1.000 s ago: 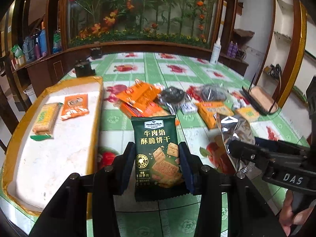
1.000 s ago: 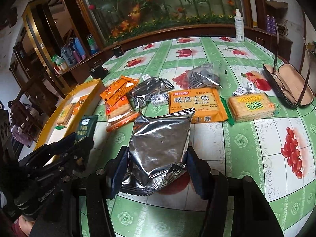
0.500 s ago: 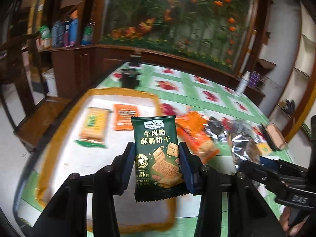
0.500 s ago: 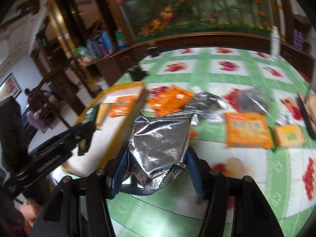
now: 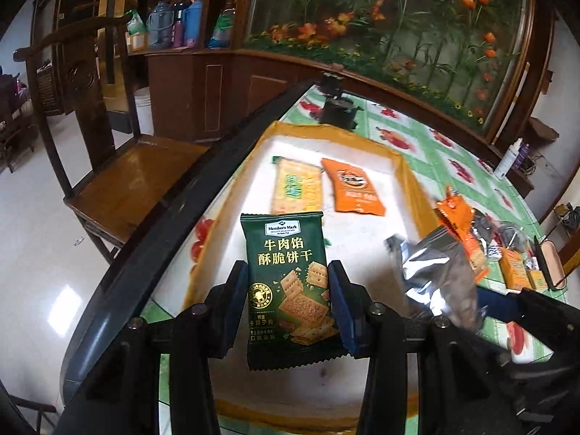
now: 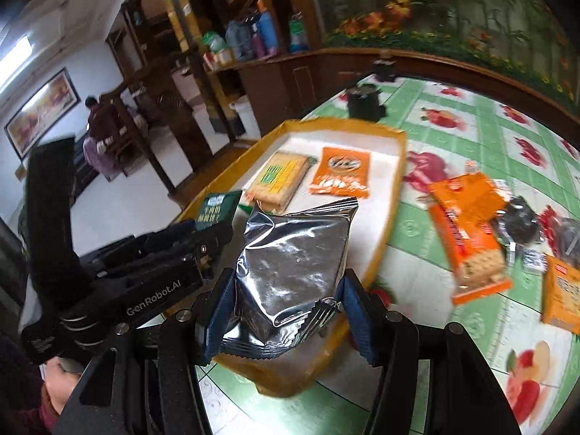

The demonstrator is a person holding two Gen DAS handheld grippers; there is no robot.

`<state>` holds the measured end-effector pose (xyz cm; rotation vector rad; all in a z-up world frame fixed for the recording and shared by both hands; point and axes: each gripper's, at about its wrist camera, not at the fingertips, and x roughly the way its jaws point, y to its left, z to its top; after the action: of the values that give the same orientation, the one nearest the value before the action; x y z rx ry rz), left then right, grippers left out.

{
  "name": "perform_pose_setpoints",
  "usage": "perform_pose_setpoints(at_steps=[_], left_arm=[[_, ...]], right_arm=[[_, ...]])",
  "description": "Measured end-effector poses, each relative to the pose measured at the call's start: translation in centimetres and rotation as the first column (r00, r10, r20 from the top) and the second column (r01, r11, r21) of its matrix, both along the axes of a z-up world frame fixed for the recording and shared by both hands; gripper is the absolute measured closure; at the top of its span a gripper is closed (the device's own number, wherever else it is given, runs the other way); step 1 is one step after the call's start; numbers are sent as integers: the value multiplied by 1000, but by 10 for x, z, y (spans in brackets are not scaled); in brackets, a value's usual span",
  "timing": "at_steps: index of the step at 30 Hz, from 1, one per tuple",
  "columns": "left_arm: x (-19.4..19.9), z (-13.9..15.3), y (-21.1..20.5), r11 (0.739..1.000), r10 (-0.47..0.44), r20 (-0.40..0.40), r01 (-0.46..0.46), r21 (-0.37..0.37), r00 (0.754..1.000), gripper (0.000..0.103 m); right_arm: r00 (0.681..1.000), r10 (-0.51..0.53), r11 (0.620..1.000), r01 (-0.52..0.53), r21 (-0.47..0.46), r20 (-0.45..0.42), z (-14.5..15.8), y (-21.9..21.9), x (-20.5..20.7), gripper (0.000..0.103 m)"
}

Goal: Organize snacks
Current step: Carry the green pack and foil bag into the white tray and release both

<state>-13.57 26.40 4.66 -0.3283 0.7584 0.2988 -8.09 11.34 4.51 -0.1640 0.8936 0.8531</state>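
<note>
The table (image 5: 409,134), under a green-and-white fruit-print cloth, spreads ahead of both grippers. On it, directly below and ahead of them, lies the yellow-rimmed tray (image 5: 407,177) with a white floor. Beyond the table's edge, to the left of the left gripper, stands a wooden chair (image 5: 119,177).

The left gripper (image 5: 288,302) is clenched on a green pack (image 5: 286,272) of crackers, held upright between its blue pads over the near part of the tray. The right gripper (image 6: 286,308) grasps a silver bag (image 6: 290,268) by its lower sides, above the tray's near right rim; in the left view this bag shows just right of the green pack.

Ahead of the green pack, flat on the tray floor, lie a yellow pack (image 5: 298,190) of crackers and, just beside it on the right, an orange packet (image 5: 353,192). To the right of the right gripper, off the tray on the cloth, sits a loose heap of orange packs (image 6: 471,232), with dark clear-wrapped sweets (image 6: 518,221) beyond them.
</note>
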Motion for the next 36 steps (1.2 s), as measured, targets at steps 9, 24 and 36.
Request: perform_pose_setpoints(at_steps=[9, 24, 36], left_arm=[[5, -13, 7, 1000, -11, -46, 11, 1, 999, 59], [4, -11, 4, 1000, -13, -44, 12, -13, 999, 45], [5, 13, -27, 997, -69, 8, 69, 22, 998, 45]], right_arm=[[998, 44, 996, -40, -85, 35, -19, 17, -7, 40], [999, 41, 999, -41, -12, 20, -9, 2, -13, 33], [990, -129, 982, 135, 133, -50, 9, -81, 25, 33]])
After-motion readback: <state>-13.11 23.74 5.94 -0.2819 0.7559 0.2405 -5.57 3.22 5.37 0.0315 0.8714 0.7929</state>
